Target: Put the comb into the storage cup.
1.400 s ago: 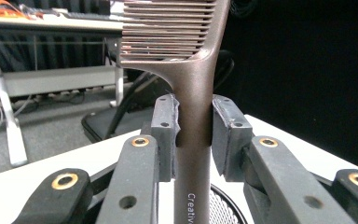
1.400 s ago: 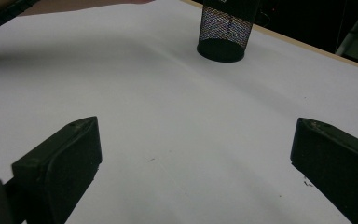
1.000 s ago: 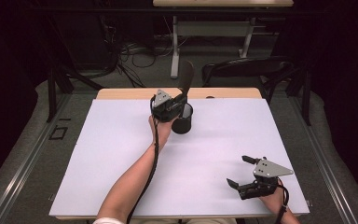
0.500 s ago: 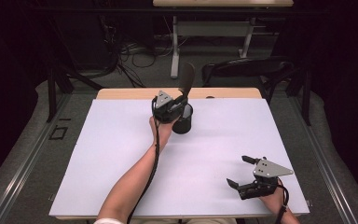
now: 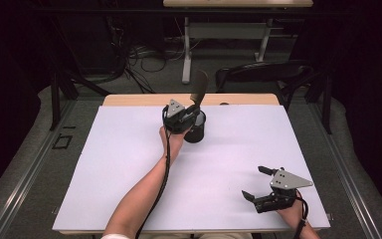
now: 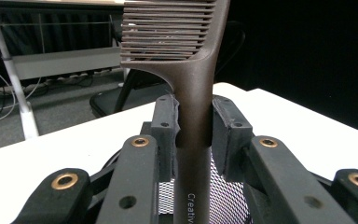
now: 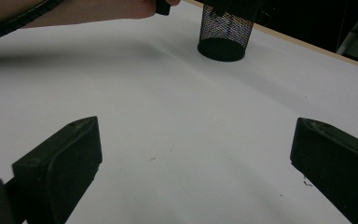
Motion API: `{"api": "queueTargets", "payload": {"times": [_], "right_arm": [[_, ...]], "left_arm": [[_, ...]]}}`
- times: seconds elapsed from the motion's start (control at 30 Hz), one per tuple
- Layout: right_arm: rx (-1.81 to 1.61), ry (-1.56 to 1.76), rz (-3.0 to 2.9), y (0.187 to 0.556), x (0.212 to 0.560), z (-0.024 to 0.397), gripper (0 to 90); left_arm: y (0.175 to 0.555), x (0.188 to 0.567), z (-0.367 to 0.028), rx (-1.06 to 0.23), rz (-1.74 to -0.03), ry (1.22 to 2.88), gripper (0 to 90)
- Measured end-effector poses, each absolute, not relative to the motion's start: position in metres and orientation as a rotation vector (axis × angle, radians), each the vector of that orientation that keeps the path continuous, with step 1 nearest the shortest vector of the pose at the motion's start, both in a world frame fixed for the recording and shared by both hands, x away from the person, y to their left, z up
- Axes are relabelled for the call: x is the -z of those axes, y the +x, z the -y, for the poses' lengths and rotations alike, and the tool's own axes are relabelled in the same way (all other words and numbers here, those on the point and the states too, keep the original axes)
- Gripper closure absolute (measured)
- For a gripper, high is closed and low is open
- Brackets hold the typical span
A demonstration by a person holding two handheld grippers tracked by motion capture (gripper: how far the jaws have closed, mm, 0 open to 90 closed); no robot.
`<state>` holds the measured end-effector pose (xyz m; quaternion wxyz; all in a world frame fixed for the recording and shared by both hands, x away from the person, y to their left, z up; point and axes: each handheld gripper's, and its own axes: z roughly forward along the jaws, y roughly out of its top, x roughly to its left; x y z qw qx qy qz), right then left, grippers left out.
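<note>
The left gripper [image 5: 191, 110] sits at the far middle of the table [image 5: 104, 164], its jaws clamped on the handle of a dark comb [image 6: 193, 84]. In the left gripper view the two pads press the handle from either side, just below where it widens into the teeth, and the comb stands nearly upright with the teeth pointing to that view's left. Below the pads the handle runs down into a black mesh cup [image 6: 223, 196], whose netting shows between the jaws; white lettering is printed on the lower handle. From the high view the comb [image 5: 199, 89] rises out of the cup [image 5: 197, 130] and leans a little toward the far edge, with the gripper over the cup's rim and the forearm stretching back across the white surface to the near edge. The right gripper [image 5: 259, 182] rests near the table's near right corner, well apart from the cup, its jaws spread wide with nothing between them. Its own view looks across bare white tabletop to the cup [image 7: 226, 32] standing upright near the far edge, with the other forearm beside it
</note>
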<state>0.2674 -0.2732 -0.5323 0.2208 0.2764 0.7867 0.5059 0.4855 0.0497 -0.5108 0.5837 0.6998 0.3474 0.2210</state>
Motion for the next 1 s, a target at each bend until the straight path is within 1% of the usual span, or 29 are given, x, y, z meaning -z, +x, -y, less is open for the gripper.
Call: {"api": "queueTargets", "payload": {"times": [1.0], "right_arm": [[-1.394, 0.762, -2.176, 0.2675, 0.5322, 0.2736, 1.7]], "left_arm": [[0.4835, 0.5196, -0.0513, -0.511, -0.823, 1.652, 72.6]]}}
